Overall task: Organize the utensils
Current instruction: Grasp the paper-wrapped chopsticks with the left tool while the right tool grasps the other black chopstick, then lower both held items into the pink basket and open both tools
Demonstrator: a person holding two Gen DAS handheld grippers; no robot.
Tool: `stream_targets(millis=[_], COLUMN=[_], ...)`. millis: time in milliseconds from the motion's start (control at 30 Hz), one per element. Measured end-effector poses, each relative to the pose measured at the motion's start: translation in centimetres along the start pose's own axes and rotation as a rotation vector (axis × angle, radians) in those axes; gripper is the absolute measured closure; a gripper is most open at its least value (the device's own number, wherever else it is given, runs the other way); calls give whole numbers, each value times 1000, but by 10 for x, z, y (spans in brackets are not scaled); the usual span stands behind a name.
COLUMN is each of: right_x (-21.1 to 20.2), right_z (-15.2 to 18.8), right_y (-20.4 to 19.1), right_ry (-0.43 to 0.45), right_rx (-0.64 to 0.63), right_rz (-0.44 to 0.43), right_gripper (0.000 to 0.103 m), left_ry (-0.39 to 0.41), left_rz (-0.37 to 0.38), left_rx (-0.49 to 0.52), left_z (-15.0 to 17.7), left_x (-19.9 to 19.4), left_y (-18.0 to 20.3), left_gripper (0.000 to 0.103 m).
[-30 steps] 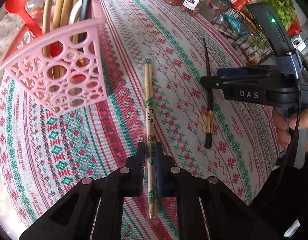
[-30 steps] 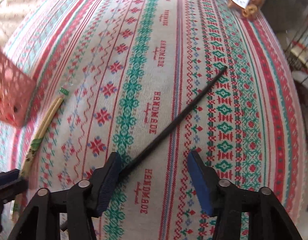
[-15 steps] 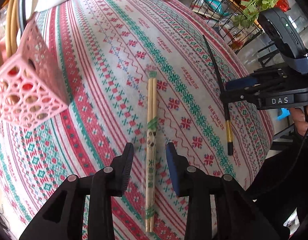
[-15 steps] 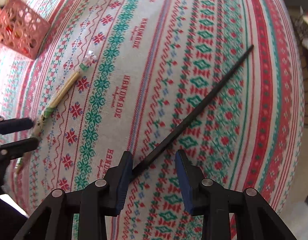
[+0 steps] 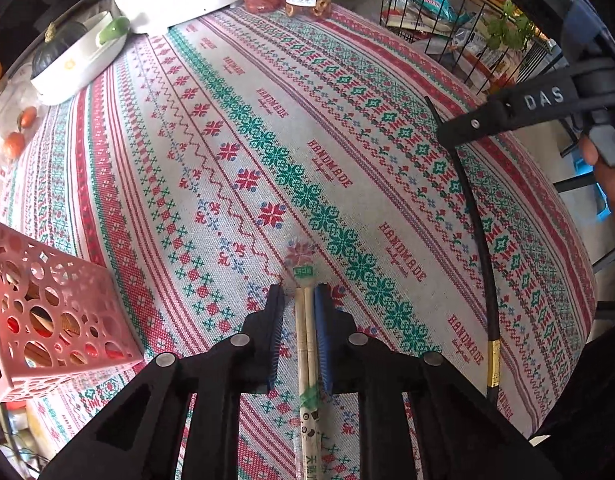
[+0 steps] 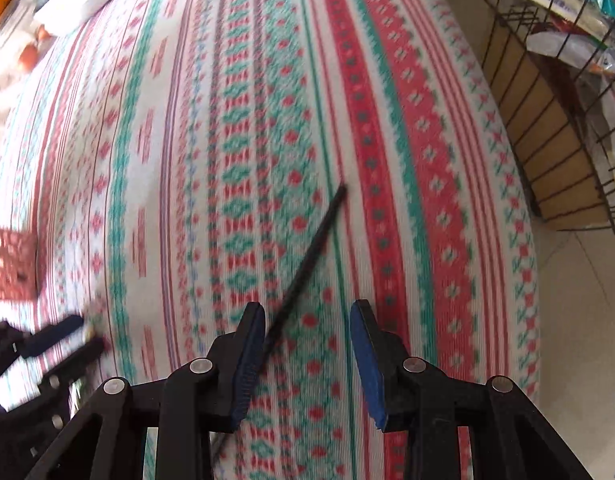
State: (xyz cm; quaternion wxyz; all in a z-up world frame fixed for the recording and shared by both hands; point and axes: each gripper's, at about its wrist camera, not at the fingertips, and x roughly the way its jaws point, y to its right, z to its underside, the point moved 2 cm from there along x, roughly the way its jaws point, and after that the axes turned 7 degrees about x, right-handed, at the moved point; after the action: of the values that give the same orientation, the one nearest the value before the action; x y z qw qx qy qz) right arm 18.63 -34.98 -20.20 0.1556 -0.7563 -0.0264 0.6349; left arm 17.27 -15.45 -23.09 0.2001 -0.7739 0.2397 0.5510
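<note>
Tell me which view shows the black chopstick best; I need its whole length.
The left wrist view: the black chopstick lies sharp nearly end to end, gold band included, under the right claw. The right wrist view blurs it and hides its near end.

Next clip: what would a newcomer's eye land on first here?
The left gripper, jaws nearly closed around wrapped wooden chopsticks lying on the patterned tablecloth. To its right, a long black chopstick passes under the right gripper, whose jaws are open. A pink perforated utensil basket sits at the left edge.
</note>
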Motion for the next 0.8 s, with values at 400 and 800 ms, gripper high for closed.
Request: stream_targets(millis=[400, 800], right_x=[12, -51], right_z=[-9, 25], right_y=[-47, -87], right_ry=[134, 331], right_rx=[-82, -111], right_rz=[144, -39], right_gripper=[92, 99], left_ry=[93, 366], left_rz=[7, 9], left_rx=[-32, -130], left_z=[30, 52], left_x=[-26, -129], left_y=[-16, -26], left_gripper=[99, 99])
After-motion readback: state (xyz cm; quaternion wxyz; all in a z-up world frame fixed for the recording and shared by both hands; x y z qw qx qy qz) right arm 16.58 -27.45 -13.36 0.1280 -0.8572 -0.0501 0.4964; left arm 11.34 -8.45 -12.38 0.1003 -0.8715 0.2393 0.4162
